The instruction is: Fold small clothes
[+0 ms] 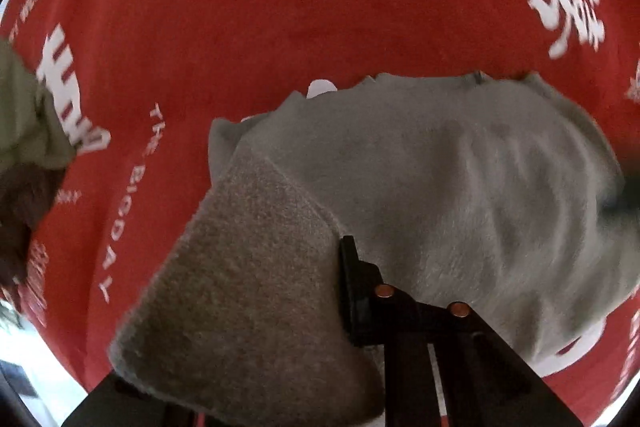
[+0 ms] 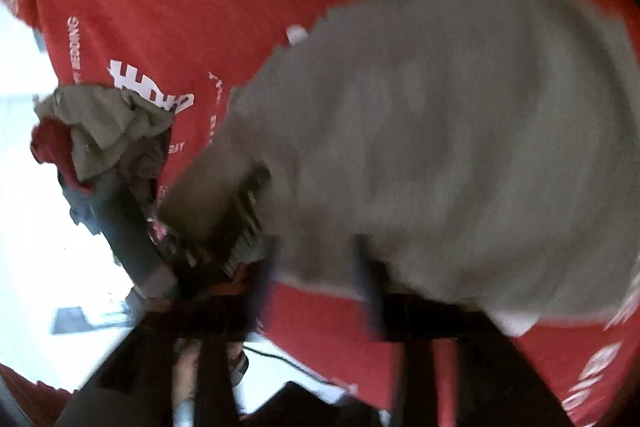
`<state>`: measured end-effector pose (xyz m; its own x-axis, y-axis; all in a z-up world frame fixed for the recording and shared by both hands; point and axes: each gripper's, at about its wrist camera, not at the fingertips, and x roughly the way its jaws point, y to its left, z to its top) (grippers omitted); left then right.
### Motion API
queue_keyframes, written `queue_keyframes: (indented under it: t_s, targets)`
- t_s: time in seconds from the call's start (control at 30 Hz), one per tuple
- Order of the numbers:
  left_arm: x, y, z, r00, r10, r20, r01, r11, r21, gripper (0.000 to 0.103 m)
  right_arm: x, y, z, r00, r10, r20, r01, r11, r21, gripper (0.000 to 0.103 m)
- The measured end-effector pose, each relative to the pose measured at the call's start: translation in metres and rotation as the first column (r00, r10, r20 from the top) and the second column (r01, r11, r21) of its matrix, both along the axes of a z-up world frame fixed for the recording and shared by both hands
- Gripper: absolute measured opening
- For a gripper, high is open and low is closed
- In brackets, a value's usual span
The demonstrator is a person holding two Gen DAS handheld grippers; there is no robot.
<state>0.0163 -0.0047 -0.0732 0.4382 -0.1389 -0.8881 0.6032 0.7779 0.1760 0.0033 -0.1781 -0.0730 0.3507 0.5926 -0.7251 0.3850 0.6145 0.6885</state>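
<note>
A small grey fleece garment (image 1: 460, 187) lies on a red cloth with white print (image 1: 260, 7). My left gripper (image 1: 312, 307) is shut on the garment's near left edge, and a flap (image 1: 248, 267) showing the nubby inside drapes over its left finger. In the right wrist view the same garment (image 2: 460, 147) fills the right half, blurred by motion. My right gripper (image 2: 316, 267) is open at the garment's near edge; its right finger (image 2: 370, 291) is beside the hem, and the left gripper (image 2: 244, 219) shows holding the cloth.
A pile of other small clothes (image 2: 104, 135), olive, red and dark, lies at the left edge of the red cloth, also seen in the left wrist view (image 1: 28, 131). The table edge and bright floor (image 2: 48, 247) lie to the left.
</note>
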Motion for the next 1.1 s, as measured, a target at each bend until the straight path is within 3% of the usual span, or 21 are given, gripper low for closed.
queue_keyframes:
  t_s: [0.1, 0.2, 0.27, 0.37, 0.53, 0.63, 0.73, 0.8, 0.83, 0.87, 1.03, 1.1]
  targets:
    - [-0.009, 0.001, -0.001, 0.998, -0.047, 0.035, 0.046, 0.999, 0.027, 0.019, 0.061, 0.002, 0.013, 0.991, 0.134, 0.016, -0.134, 0.991, 0.0, 0.077]
    - [-0.015, -0.002, -0.003, 0.992, -0.099, 0.074, 0.095, 0.994, 0.056, 0.019, 0.124, 0.027, 0.008, 0.953, 0.298, -0.047, -0.299, 0.954, 0.003, 0.078]
    - [-0.02, -0.003, -0.003, 0.987, -0.131, 0.097, 0.125, 0.99, 0.072, 0.019, 0.163, 0.056, -0.003, 0.896, 0.435, -0.092, -0.435, 0.9, 0.022, 0.08]
    - [-0.021, -0.006, -0.004, 0.984, -0.143, 0.103, 0.136, 0.988, 0.075, 0.019, 0.2, 0.095, -0.02, 0.813, 0.558, -0.165, -0.562, 0.827, 0.026, 0.08]
    - [-0.013, -0.003, -0.006, 0.99, -0.118, 0.073, 0.115, 0.992, 0.049, 0.019, 0.228, 0.147, -0.045, 0.672, 0.69, -0.267, -0.724, 0.689, -0.041, 0.08]
    - [-0.016, -0.004, -0.006, 0.987, -0.131, 0.087, 0.127, 0.99, 0.057, 0.019, 0.232, 0.164, -0.059, 0.632, 0.706, -0.32, -0.759, 0.647, -0.073, 0.08]
    - [-0.017, -0.007, -0.007, 0.985, -0.142, 0.099, 0.135, 0.988, 0.069, 0.019, 0.232, 0.169, -0.069, 0.642, 0.686, -0.344, -0.753, 0.648, -0.113, 0.08]
    - [-0.012, -0.006, -0.006, 0.99, -0.121, 0.072, 0.118, 0.992, 0.056, 0.019, 0.23, 0.171, -0.07, 0.635, 0.689, -0.349, -0.767, 0.616, -0.178, 0.045]
    - [-0.01, -0.006, -0.005, 0.991, -0.117, 0.065, 0.114, 0.992, 0.048, 0.019, 0.23, 0.173, -0.068, 0.629, 0.693, -0.353, -0.776, 0.589, -0.225, 0.016]
    - [-0.01, -0.006, 0.0, 0.991, -0.121, 0.063, 0.119, 0.992, 0.035, 0.019, 0.227, 0.167, -0.062, 0.644, 0.693, -0.324, -0.765, 0.596, -0.245, 0.016]
    - [-0.024, -0.019, 0.034, 0.976, -0.192, 0.102, 0.193, 0.981, -0.001, 0.019, 0.203, 0.102, -0.023, 0.787, 0.604, -0.127, -0.617, 0.767, -0.176, 0.014]
    - [-0.034, -0.03, 0.054, 0.967, -0.224, 0.118, 0.229, 0.973, -0.028, 0.019, 0.191, 0.079, -0.006, 0.823, 0.565, -0.057, -0.567, 0.809, -0.154, 0.014]
